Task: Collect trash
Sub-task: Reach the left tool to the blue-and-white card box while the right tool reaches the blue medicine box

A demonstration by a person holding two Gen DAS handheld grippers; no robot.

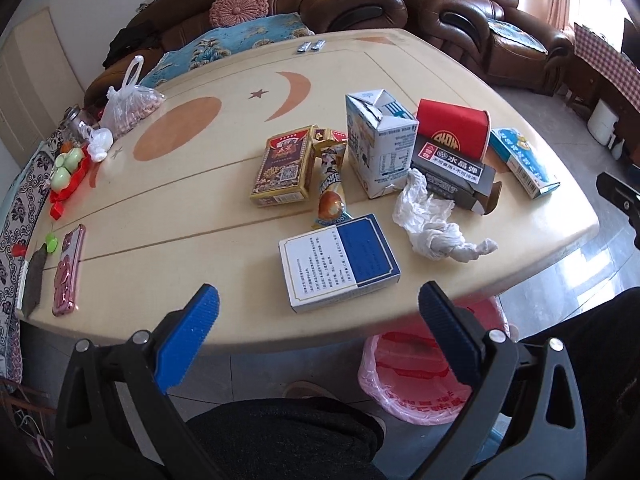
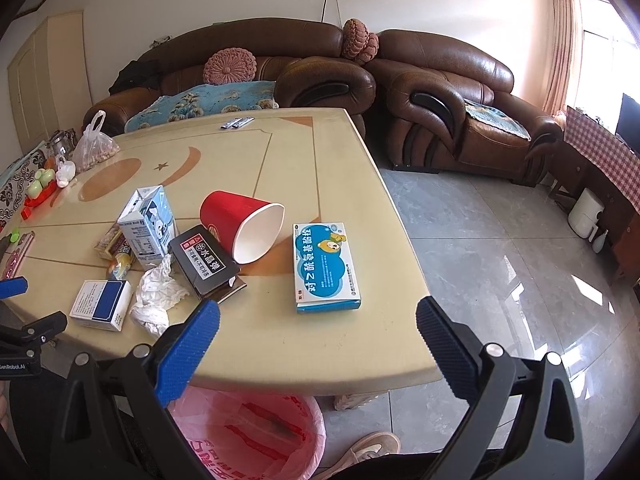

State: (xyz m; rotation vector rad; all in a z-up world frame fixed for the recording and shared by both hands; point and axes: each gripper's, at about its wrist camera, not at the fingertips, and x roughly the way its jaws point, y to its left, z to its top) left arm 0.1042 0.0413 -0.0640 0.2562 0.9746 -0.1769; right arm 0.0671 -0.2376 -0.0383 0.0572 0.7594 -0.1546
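Both the left tongs (image 1: 318,312) and right tongs (image 2: 318,330) hang apart and empty, nothing yet collected; next, likely close on the blue-white box (image 1: 340,262) at twelve o'clock.

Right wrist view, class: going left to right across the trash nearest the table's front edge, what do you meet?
Blue-and-white box → crumpled tissue → black box → blue medicine box.
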